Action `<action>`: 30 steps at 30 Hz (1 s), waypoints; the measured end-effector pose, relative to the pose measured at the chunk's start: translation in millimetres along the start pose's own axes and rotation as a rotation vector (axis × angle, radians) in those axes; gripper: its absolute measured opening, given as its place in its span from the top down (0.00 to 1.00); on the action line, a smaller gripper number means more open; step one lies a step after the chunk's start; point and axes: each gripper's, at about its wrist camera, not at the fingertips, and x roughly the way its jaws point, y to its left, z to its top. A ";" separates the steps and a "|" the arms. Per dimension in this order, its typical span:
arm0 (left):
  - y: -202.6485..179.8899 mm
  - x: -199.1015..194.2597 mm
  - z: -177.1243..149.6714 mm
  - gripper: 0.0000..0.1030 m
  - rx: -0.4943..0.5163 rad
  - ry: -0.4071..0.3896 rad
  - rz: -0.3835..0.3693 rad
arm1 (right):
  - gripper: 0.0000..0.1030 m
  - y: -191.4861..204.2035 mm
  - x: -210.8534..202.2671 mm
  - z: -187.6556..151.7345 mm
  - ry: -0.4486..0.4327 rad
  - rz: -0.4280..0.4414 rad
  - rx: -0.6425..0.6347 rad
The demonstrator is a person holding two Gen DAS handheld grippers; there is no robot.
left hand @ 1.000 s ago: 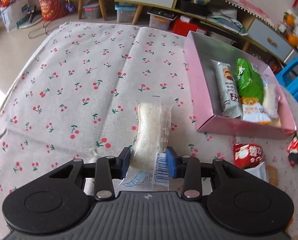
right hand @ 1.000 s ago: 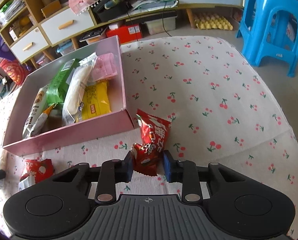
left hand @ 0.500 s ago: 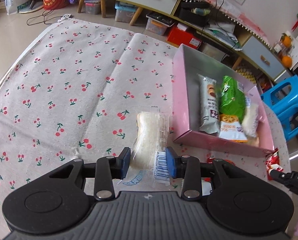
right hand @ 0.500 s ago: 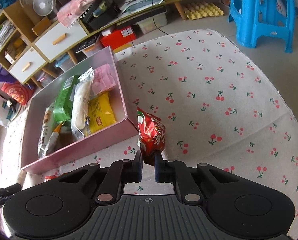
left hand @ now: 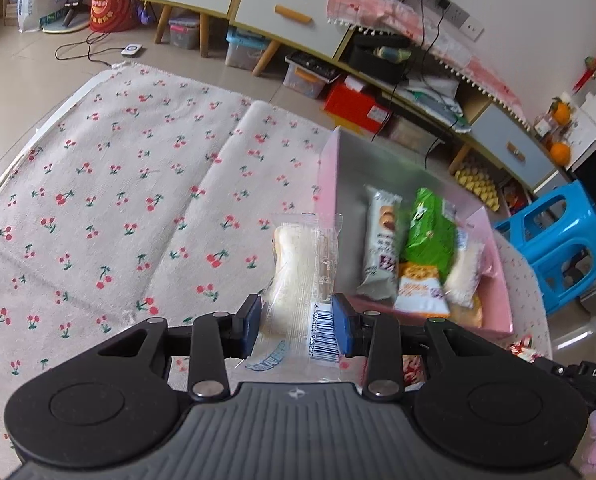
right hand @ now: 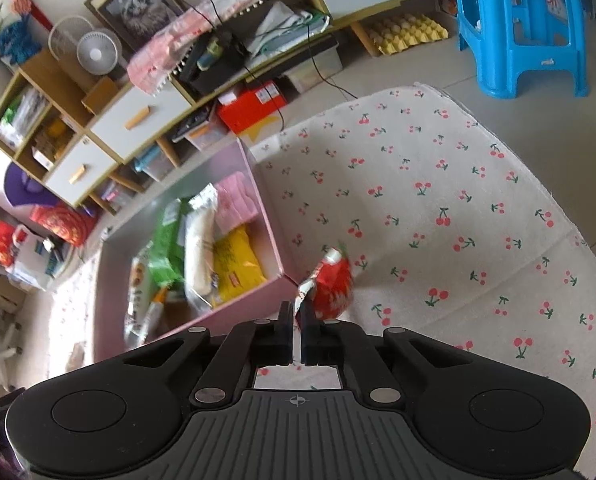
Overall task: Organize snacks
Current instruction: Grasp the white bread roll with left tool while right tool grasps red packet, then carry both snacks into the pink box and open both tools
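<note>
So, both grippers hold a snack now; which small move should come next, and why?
Probably carry the right gripper leftward over the pink box and release. It pinches the red snack packet just outside the box's near corner. The left gripper holds the clear-wrapped bread beside the box too.

Cherry-print cloth (left hand: 110, 200) covers table — pink box (left hand: 493, 322) sits directly on it.

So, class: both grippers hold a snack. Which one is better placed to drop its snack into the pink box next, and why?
Probably the left gripper: its clear-wrapped bread already overlaps the pink box wall. The right gripper holds its red packet beside the box's corner.
</note>
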 end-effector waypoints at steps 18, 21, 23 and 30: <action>-31.5 13.8 -3.9 0.66 0.009 0.001 -0.036 | 0.55 -25.5 31.9 7.9 0.055 -0.009 0.160; -33.2 14.2 -4.7 0.66 0.011 0.000 -0.036 | 0.55 -24.6 46.7 5.3 0.067 -0.019 0.162; -34.6 15.3 -4.7 0.66 0.011 -0.001 -0.039 | 0.56 -23.1 55.7 3.2 0.074 -0.023 0.150; -39.0 23.2 -1.1 0.66 0.028 -0.049 -0.107 | 0.77 -22.3 48.1 2.1 0.056 -0.031 0.137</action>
